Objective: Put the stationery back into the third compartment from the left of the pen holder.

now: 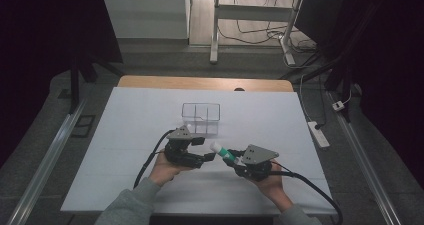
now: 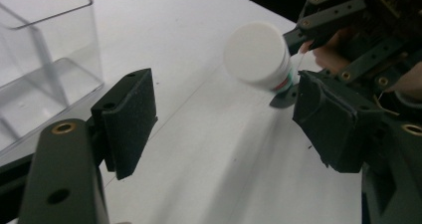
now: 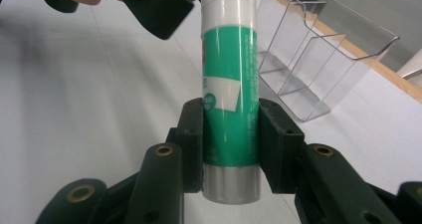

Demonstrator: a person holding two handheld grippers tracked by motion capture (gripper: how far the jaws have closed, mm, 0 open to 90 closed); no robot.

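High view: a white table surface (image 1: 150, 115) carries a clear plastic organizer (image 1: 201, 118) with internal dividers, standing near the middle. No contents can be seen in its compartments. The left gripper (image 1: 209, 156) is held just in front of the organizer, jaws pointing toward the right gripper (image 1: 231, 161). The right gripper holds a glue stick (image 1: 223, 152) with a green label and white cap, the cap end pointing toward the left gripper.

Left gripper view: the two black jaws stand wide apart with nothing between them. One corner compartment of the organizer (image 2: 35, 59) appears at upper left, showing bare clear walls and floor. The white cap end of the glue stick (image 2: 256, 55) faces the camera beyond the jaws, held off the table by the right gripper (image 2: 298, 64).

Right gripper view: both jaws are clamped on the lower body of the glue stick (image 3: 230, 84), one pad on each side of the green label. The organizer (image 3: 318, 59) stands to the right behind it, compartments showing no contents. The left gripper (image 3: 159, 7) appears at the upper left.
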